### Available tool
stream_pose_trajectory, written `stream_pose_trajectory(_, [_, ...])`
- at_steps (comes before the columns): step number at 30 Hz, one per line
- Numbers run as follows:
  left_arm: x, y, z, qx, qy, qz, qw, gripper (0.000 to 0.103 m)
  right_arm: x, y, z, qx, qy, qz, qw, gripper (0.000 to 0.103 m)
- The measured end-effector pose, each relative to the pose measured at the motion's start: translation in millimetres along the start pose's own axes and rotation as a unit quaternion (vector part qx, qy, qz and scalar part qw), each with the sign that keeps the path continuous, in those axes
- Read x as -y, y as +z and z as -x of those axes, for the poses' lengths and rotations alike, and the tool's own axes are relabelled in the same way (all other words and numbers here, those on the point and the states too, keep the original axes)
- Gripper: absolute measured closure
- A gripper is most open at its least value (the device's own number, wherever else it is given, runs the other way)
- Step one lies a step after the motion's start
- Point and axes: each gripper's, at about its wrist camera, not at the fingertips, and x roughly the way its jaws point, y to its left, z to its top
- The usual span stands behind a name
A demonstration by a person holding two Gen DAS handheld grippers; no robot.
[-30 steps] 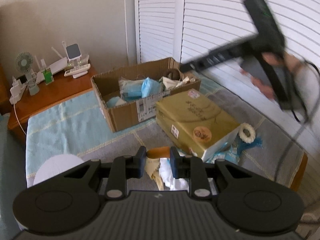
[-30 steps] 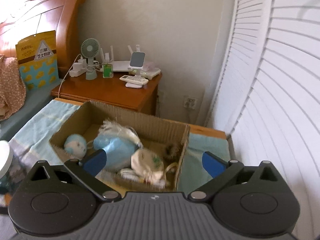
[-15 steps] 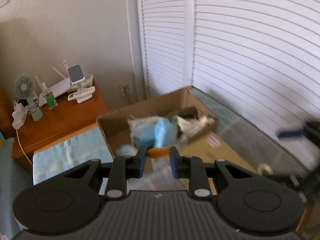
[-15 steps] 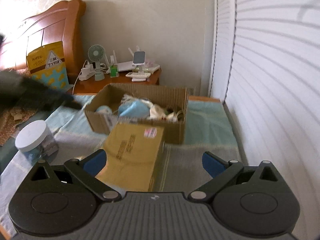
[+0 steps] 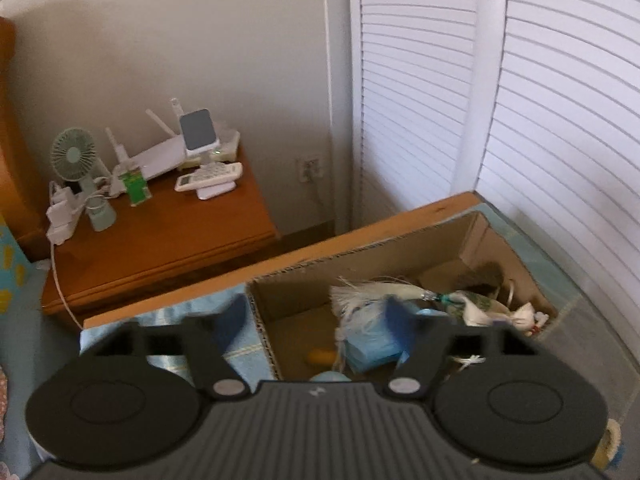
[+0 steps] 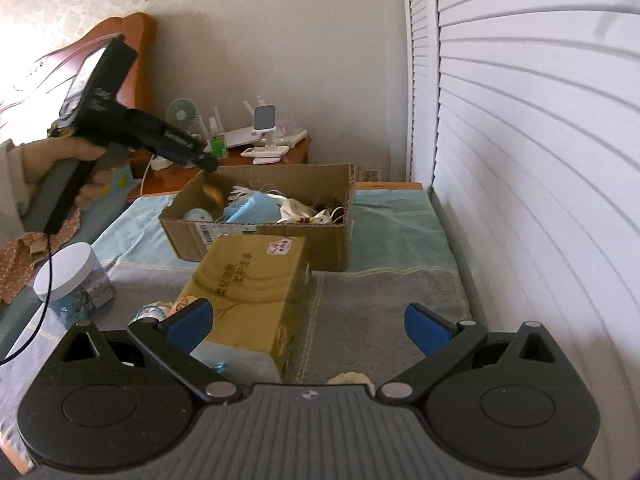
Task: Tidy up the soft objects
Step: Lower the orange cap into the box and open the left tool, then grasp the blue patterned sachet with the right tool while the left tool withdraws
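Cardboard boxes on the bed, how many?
2. The open brown cardboard box of soft items sits toward the nightstand; the closed olive-yellow cardboard box lies just in front of it. Others may be hidden.

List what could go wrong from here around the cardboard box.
1. The open left tool hangs close over the white tassel in the cardboard box; loose strands could snag a finger on retreat.
2. Its cable dangles beside the white-lidded jar and might tip it.
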Motion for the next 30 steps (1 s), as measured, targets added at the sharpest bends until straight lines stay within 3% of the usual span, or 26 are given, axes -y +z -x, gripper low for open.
stream_pose_trajectory(6, [0.9,-10.2,16.9,-0.003,0.008,-0.004,1.0000,0.017,-4.0,-1.5,1.8,-0.004,0.003,0.009,1.000,0.000])
stream_pose_trajectory(14, [11.3,-33.8,70.4,0.021,-0.007,-0.022,0.9995,0.015,-6.7,-13.9,5.7,-0.020,-0.001,0.013,1.000,0.000])
stream_pose_trajectory(21, [29.0,-67.6,114.2,0.036,-0.031,-0.039,0.9981,0.013,-11.9,-26.1,10.3,-0.032,-0.010,0.021,0.999,0.000])
stream_pose_trajectory(30, [48.5,-123.8,140.2,0.033,-0.057,-0.053,0.9964,0.011,-23.3,-40.6,7.9,-0.054,-0.007,0.030,0.998,0.000])
